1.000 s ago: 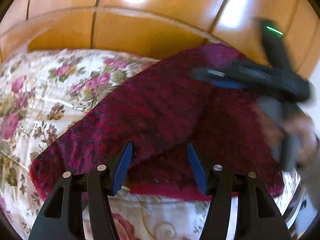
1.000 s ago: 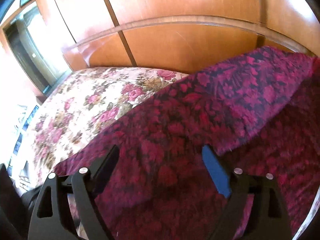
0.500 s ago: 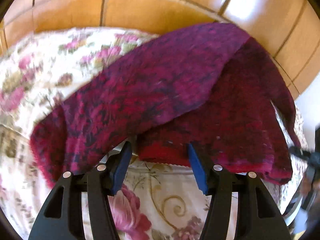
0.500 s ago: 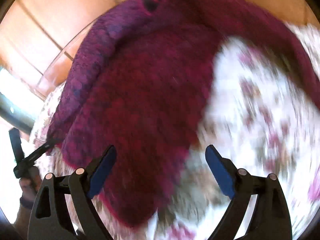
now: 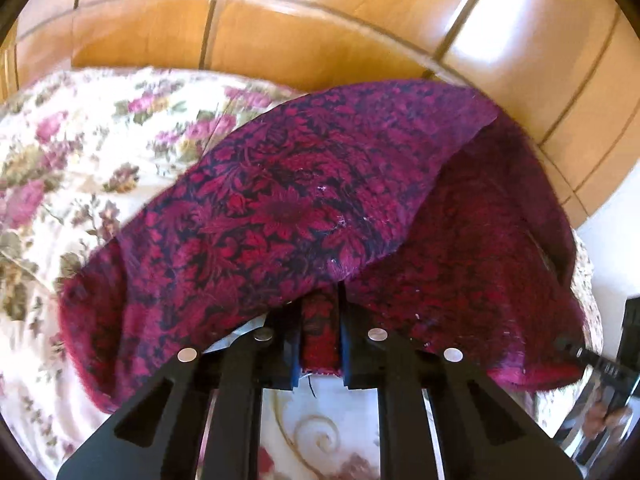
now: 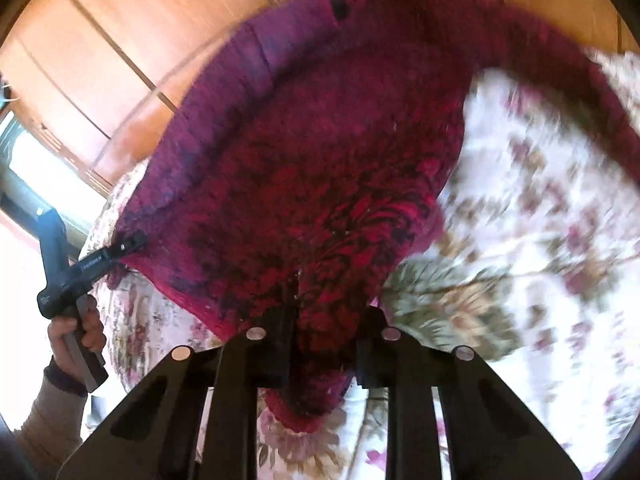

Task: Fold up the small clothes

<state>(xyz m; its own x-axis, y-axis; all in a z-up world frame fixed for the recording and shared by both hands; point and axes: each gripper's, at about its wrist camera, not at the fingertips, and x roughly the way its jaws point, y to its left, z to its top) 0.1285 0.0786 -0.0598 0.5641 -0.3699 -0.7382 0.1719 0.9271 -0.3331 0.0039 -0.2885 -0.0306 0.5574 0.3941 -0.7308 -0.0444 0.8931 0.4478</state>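
Dark red and black floral-patterned knitted garment (image 5: 304,208) lies on the cream bedcover printed with pink roses (image 5: 76,168), against the glossy orange-brown wooden panelling (image 5: 320,36). In the left wrist view its long axis runs from 8 o'clock to 2 o'clock, one half doubled over the other, with the fold line running toward 2 o'clock. Left gripper (image 5: 320,340): jaws closing, nearly together, a narrow strip of the red hem pinched between the blue pads at 6 o'clock. Right gripper (image 6: 324,348): jaws closing, a bunched corner of the garment between them at 6 o'clock. In the right wrist view, blurred, the left gripper sits at 9 o'clock on the hem, held by a hand (image 6: 76,332) in a beige sleeve (image 6: 52,412).
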